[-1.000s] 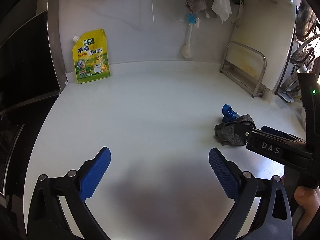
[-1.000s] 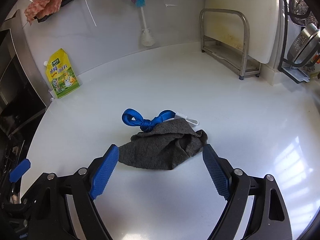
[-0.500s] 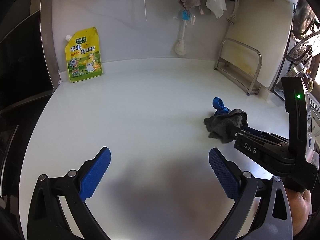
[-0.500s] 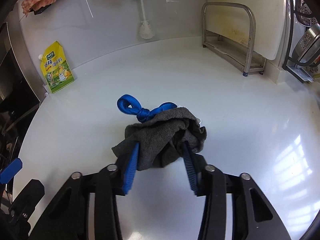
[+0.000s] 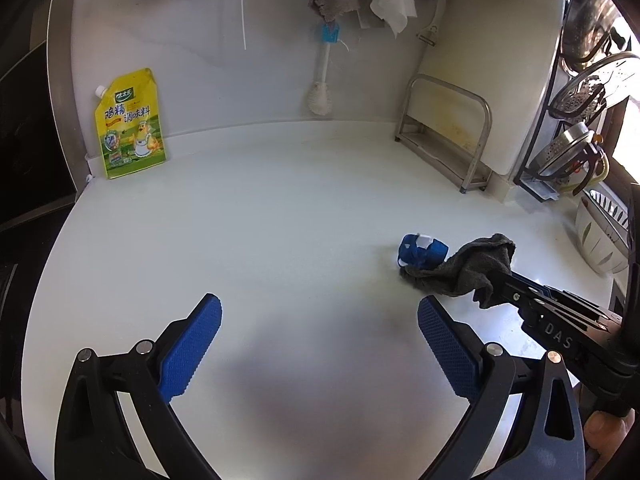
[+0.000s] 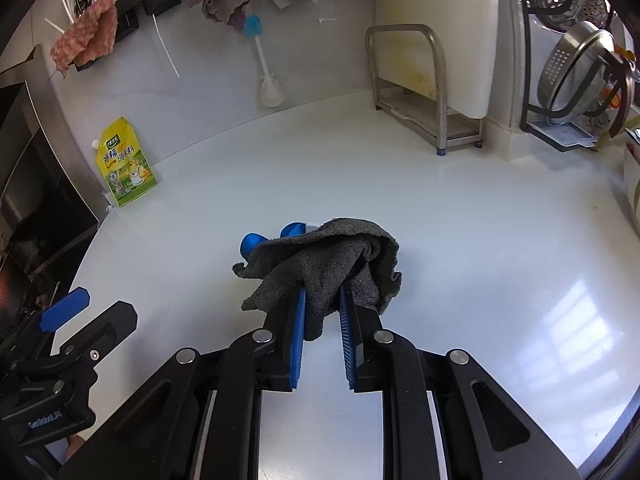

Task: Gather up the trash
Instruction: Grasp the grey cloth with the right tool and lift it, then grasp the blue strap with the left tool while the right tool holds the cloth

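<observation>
My right gripper [image 6: 322, 300] is shut on a dark grey rag [image 6: 332, 256], bunched between its blue pads and lifted off the white counter [image 6: 460, 240]. In the left wrist view the rag [image 5: 468, 268] hangs from the right gripper's tip. A blue knotted strap with a white piece [image 5: 420, 250] lies on the counter just beyond the rag; it also shows behind the rag in the right wrist view [image 6: 256, 244]. My left gripper [image 5: 320, 340] is open and empty over bare counter, left of the rag.
A yellow seasoning pouch [image 5: 128, 124] leans on the back wall at left. A bottle brush [image 5: 322, 80] and cloths hang on the wall. A steel rack with a cutting board [image 5: 448, 140] stands at right, a dish rack [image 5: 576, 136] beyond it.
My right gripper closed on the grey rag and lifted it, uncovering more of the blue strap. My left gripper stayed open and shifted a little.
</observation>
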`<act>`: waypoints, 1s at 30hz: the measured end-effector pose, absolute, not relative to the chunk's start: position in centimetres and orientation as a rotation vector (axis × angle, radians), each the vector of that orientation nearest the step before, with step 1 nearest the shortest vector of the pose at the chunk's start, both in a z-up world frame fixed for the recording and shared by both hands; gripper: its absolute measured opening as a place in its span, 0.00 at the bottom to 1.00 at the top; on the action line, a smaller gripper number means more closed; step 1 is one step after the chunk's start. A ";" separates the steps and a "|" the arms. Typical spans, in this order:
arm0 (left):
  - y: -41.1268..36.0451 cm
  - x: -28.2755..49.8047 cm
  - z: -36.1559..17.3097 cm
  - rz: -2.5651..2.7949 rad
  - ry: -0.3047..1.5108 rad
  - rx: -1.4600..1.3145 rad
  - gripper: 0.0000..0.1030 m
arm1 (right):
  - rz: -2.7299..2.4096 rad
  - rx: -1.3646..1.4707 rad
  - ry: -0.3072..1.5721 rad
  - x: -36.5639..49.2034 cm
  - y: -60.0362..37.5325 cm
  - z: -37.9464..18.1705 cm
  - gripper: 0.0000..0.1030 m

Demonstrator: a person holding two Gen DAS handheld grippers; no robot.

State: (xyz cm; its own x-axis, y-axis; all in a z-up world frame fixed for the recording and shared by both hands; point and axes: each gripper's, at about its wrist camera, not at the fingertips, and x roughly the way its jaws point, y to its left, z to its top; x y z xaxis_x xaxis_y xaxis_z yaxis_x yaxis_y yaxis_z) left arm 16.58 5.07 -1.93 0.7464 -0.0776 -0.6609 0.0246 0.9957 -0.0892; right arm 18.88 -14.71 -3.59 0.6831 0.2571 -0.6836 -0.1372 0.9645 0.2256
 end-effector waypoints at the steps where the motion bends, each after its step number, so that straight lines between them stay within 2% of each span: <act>1: 4.6 16.7 -1.9 -0.063 0.727 -0.076 0.94 | 0.218 0.167 0.785 18.6 -15.4 -3.4 0.15; 9: 0.7 17.1 -2.2 -0.093 0.739 -0.038 0.94 | 0.222 0.267 0.754 15.4 -21.1 -2.3 0.15; 21: -3.3 16.2 -3.1 -0.130 0.764 -0.012 0.94 | 0.247 0.351 0.613 11.9 -25.6 0.3 0.15; 30: -7.0 17.3 -4.9 -0.171 0.831 0.006 0.94 | 0.174 0.406 0.615 11.1 -29.1 -0.5 0.15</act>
